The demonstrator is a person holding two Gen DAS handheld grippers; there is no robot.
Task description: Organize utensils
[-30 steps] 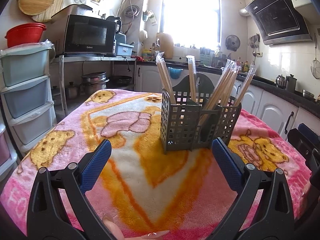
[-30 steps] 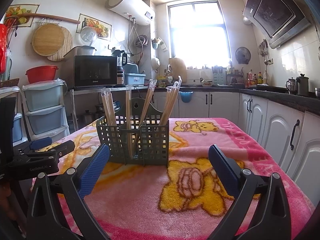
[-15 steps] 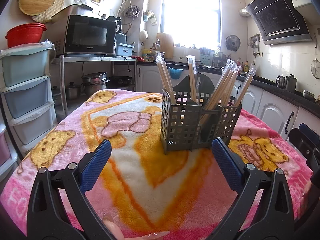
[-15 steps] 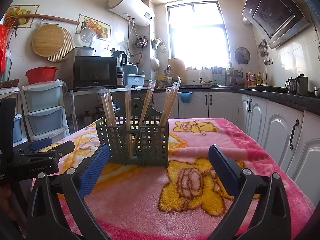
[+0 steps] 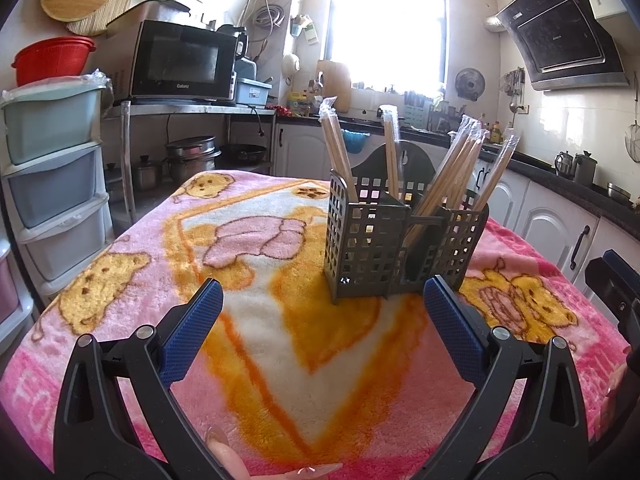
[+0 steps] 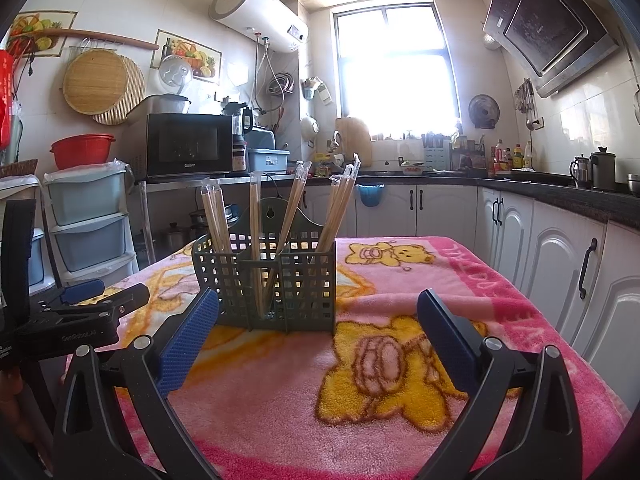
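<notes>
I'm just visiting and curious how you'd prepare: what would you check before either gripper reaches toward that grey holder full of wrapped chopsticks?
1. Left gripper open and holding nothing: ok.
2. Right gripper open and holding nothing: ok.
3. Utensil holder upright on the blanket: ok.
4. Wrapped chopsticks all standing in the holder: ok.
5. Loose utensils left on the blanket: none visible, ok.
6. Whether more sorting is required: cannot tell.

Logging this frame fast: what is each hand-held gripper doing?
Left hand-held gripper: open, holding nothing.
Right hand-held gripper: open, holding nothing.
</notes>
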